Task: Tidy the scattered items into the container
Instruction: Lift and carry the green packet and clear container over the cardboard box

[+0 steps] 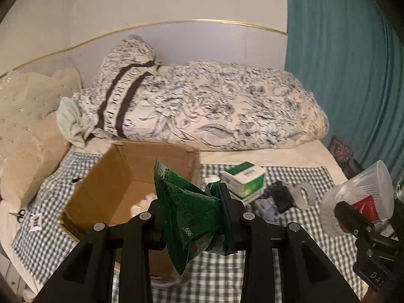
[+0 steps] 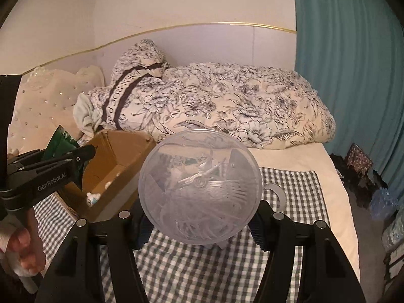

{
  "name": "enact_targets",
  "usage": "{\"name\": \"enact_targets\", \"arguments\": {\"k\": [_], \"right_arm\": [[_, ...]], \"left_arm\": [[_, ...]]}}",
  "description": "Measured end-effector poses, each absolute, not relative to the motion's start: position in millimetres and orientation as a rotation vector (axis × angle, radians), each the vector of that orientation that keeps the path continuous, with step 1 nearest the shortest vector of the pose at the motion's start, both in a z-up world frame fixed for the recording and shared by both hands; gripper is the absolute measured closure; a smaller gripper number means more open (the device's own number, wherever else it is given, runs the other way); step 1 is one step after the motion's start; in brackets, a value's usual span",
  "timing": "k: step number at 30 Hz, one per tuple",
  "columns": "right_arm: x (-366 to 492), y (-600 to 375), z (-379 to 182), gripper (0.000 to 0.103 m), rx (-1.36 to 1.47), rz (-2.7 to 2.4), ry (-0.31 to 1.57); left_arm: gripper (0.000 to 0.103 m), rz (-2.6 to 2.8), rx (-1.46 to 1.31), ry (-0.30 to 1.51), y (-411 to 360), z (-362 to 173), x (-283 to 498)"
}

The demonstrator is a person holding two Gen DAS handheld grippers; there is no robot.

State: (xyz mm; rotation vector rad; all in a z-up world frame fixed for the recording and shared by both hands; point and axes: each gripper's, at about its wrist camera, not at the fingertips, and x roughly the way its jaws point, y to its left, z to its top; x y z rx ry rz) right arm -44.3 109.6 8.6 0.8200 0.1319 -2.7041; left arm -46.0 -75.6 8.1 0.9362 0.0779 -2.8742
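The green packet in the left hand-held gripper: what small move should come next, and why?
Probably carry the green packet a little forward over the open cardboard box and then let go. The left hand-held gripper is clamped on it, and the box opening lies just ahead.

The packet (image 1: 186, 209) in the near middle is dark green with pale print. The box (image 1: 108, 184) behind it is plain brown cardboard. The cloth (image 1: 63, 176) under them is checked in grey-green and white. Right of the box lies a small carton (image 1: 246, 180), white on top with green sides, and beside it a grey-white roll of tape (image 1: 304, 193). The tub (image 2: 199, 189) on the right is clear plastic, with something red (image 1: 366, 208) showing inside it. Far across the bed, the quilt (image 1: 214, 106) is cream with dark flower outlines and a dark lettered band. The curtain (image 1: 353, 75) on the right is teal. The wall (image 1: 151, 5) is pale, edged by a gold strip (image 1: 176, 22).
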Motion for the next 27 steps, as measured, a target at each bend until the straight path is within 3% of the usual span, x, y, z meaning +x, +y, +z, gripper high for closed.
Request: {"name": "enact_targets", "arguments": {"k": [27], "right_arm": [[-61, 29, 21, 0.041, 0.756, -2.587, 0.146]], "left_arm": [[0.070, -2.753, 0.872, 0.087, -158, 22, -44]]}}
